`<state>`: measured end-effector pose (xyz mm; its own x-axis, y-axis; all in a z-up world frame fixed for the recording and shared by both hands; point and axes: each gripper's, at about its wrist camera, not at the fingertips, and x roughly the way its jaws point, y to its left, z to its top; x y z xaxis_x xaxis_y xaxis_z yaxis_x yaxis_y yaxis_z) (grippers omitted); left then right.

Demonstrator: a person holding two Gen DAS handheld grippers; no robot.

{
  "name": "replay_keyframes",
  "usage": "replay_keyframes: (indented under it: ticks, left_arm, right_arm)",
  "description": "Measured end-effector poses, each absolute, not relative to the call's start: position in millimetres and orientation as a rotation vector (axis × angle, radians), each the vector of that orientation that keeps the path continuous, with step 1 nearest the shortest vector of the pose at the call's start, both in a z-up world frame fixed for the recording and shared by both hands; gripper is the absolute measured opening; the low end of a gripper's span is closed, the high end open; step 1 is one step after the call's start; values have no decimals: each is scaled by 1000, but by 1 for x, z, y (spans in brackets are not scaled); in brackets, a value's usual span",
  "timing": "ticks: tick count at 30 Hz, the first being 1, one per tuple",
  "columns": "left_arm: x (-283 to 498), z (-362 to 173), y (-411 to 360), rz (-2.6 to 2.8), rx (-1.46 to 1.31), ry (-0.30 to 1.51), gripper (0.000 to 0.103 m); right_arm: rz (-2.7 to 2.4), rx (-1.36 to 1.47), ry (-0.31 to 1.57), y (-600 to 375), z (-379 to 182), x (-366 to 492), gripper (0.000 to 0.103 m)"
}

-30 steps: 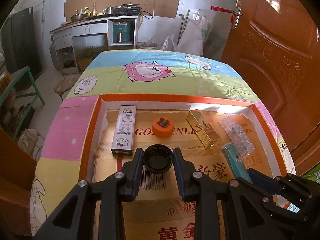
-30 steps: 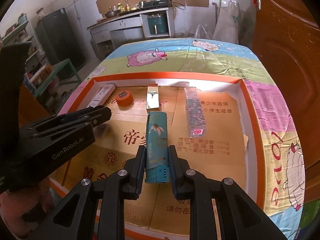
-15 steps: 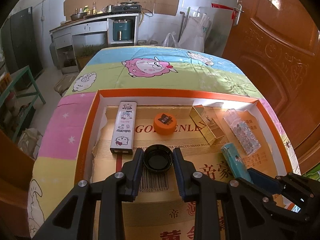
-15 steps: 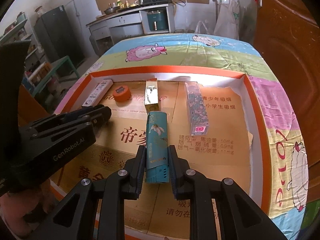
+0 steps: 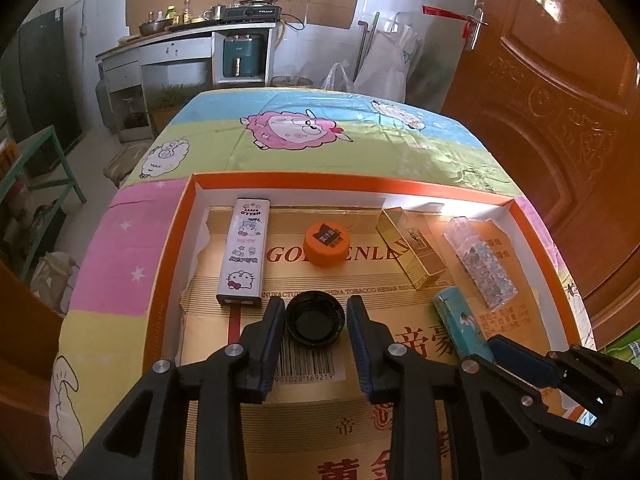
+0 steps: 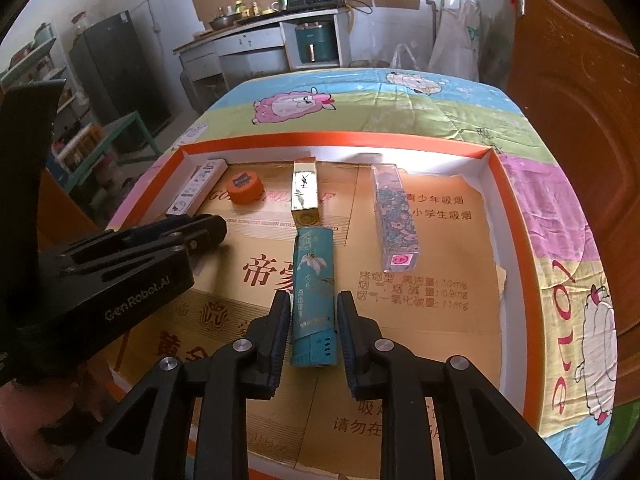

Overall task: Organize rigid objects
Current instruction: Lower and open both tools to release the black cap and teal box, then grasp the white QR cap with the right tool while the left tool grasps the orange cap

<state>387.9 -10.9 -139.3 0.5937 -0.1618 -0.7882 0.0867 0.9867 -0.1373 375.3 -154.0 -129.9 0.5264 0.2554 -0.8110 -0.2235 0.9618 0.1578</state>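
**PLACEMENT STEP: BOTH TOOLS AT REST IN THE TRAY**

1. Status. The task's things lie on the gold printed cardboard liner of the shallow orange-rimmed tray, which sits on the bench under a sheep-print cloth.
2. Left gripper. Its fingers bracket the round black plastic cap, open side up, flat on the liner. The pads sit so near both sides that contact cannot be told.
3. Right gripper. Its fingers are slightly spread, with a thin gap on each side of the long teal bird-print carton, which lies flat.
4. Step in hand (judgement). Both items appear to be at the set-down stage, with a row forming behind them.
5. Next move. It calls for a straight pull-back, pads clear, so neither item is dragged askew.

View differences:
- The left view shows the cap. From it, the white cartoon-cat carton lies at 11 o'clock, the orange round lid at 12, the gold carton at 2 and the clear patterned carton beyond it.
- The right view hides the cap behind the left tool. Only this view shows the gaps beside the teal carton, whose far end almost meets the gold carton at 12 o'clock.
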Motion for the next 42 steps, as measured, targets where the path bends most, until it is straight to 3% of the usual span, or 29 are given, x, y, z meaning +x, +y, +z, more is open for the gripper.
replay_keyframes:
  ticks: [3,23,42]
  left_arm:
    - [385,-136,-11,-146,-90,916,39]
    - [344,-92,-11,-162,-96,840,39]
    - [258,-57,-3,-171,-105,783,39]
  right_arm:
    - [284,37,969,-155,-127,373,26]
    - [273,65,924,-167,-88,332,28]
    - [227,95,874,-191,-54,248,28]
